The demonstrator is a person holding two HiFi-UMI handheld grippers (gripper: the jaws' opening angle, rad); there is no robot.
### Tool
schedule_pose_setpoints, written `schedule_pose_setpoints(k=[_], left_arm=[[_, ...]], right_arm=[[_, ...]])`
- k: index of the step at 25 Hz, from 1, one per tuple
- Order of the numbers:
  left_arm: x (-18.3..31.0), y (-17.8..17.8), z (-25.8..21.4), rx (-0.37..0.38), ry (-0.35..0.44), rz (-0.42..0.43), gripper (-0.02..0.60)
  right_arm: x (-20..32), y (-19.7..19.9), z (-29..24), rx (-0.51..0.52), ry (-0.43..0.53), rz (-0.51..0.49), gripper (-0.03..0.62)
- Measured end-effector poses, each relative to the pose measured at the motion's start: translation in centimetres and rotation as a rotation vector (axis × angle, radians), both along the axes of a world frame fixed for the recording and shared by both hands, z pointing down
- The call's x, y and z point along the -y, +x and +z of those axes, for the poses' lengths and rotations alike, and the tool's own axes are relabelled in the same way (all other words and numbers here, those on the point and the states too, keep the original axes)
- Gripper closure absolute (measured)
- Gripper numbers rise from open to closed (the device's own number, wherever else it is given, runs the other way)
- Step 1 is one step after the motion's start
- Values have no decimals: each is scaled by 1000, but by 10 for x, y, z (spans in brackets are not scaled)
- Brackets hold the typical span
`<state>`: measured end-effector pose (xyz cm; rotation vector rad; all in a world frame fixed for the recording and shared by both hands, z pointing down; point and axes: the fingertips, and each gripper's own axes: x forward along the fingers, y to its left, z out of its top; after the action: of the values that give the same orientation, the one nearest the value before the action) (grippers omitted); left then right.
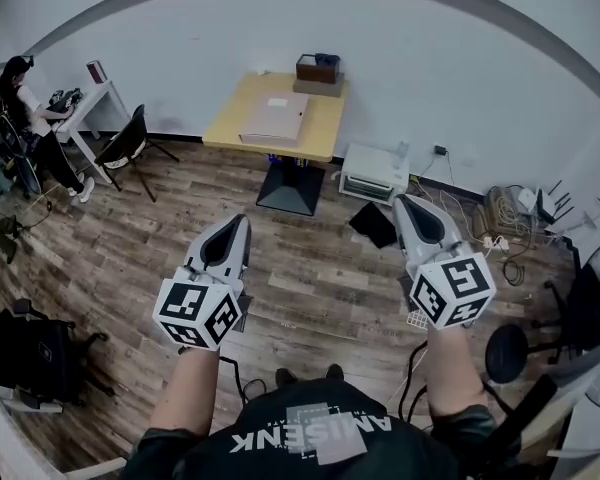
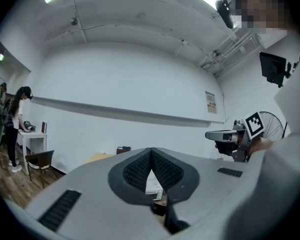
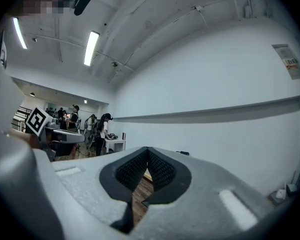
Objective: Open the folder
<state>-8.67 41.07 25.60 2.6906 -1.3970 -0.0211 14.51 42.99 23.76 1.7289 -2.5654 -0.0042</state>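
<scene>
Left hand-held gripper (image 1: 240,220) and right hand-held gripper (image 1: 401,201) are closed, empty, far from the folder (image 1: 274,118); arriving so, they'd likely just shove it.

Head cam sat above the person, looking steeply down: L gripper (image 1: 242,220) lower left, R gripper (image 1: 400,201) lower right, yellow table (image 1: 320,128) far off, top centre. Each gripper cam rode close behind its own jaws, facing level twd the white wall (image 2: 140,94). L cam shared that table, small, centre-left; R cam shared the white desk (image 3: 115,144), mid left.
</scene>
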Motion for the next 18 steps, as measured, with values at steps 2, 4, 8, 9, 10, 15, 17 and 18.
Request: schedule_pose_setpoints(k=[2, 4, 8, 9, 10, 15, 17, 18], left_arm=[[-1, -1, 0, 0, -1, 0, 582], [-1, -3, 0, 12, 8, -8, 581], [0, -10, 1, 25, 11, -22, 581], [-1, -13, 1, 33, 19, -25, 581], [-2, -14, 0, 38, 27, -24, 581], [4, -25, 3, 29, 24, -19, 581], [7, -31, 7, 32, 19, -18, 581], [7, -34, 8, 32, 15, -13, 581]], right_arm=[[0, -1, -1, -1, 0, -1, 594], [0, -4, -1, 0, 0, -7, 594], [-1, -10, -2, -1, 2, -7, 594], [-2, -12, -2, -1, 3, -4, 594], [-2, -13, -2, -2, 4, -1, 594], [4, -24, -2, -8, -3, -9, 594], [5, -33, 0, -18, -6, -16, 594], [6, -38, 1, -29, -3, -20, 594]])
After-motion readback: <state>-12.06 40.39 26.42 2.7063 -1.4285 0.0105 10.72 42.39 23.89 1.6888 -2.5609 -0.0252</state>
